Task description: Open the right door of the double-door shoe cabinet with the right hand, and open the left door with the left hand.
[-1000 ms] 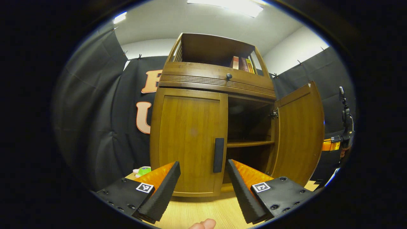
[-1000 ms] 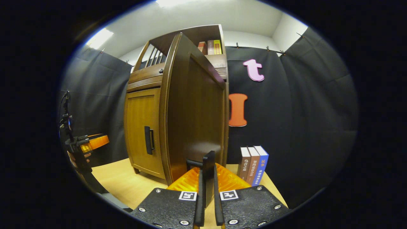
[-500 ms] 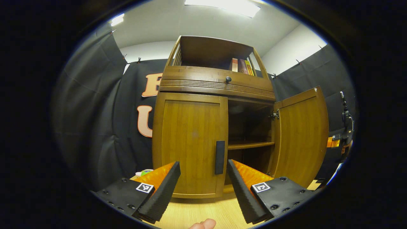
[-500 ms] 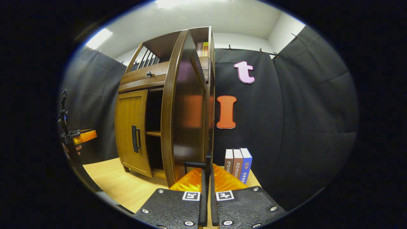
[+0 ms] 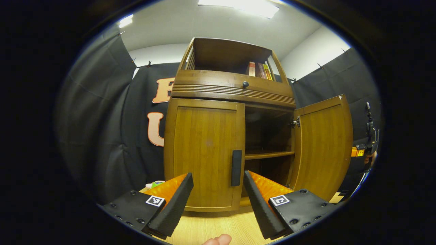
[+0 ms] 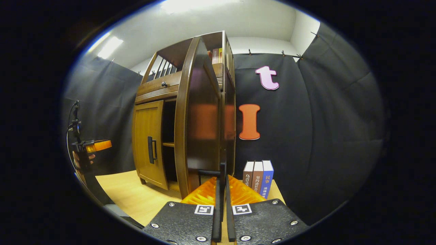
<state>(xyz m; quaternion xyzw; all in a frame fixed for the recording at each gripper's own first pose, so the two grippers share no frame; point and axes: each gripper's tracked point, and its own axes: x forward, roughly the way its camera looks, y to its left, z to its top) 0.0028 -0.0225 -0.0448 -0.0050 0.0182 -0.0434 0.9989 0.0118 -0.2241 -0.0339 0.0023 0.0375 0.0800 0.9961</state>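
A wooden shoe cabinet [image 5: 231, 86] stands ahead in the left gripper view. Its left door [image 5: 204, 153] is closed, with a dark handle [image 5: 236, 163] at its inner edge. My left gripper [image 5: 218, 195] is open, a short way in front of that handle, touching nothing. The right door [image 5: 323, 146] is swung wide, baring a shelf [image 5: 269, 154]. In the right gripper view that right door [image 6: 202, 126] stands edge-on and my right gripper [image 6: 222, 200] is shut on its dark handle [image 6: 222, 170]. The left door's handle [image 6: 151, 149] and my left gripper [image 6: 97, 145] lie at the left.
Three upright books [image 6: 259, 178] stand on the wooden tabletop [image 6: 126, 190] to the right of the open door. More books [image 5: 258, 69] sit in the cabinet's top shelf above a drawer knob [image 5: 245, 83]. A green object [image 5: 155, 184] lies left of the cabinet. Black cloth walls surround it.
The right door has swung further open with my right gripper shut on its handle. My left gripper has drawn back slightly from the cabinet and stays open.
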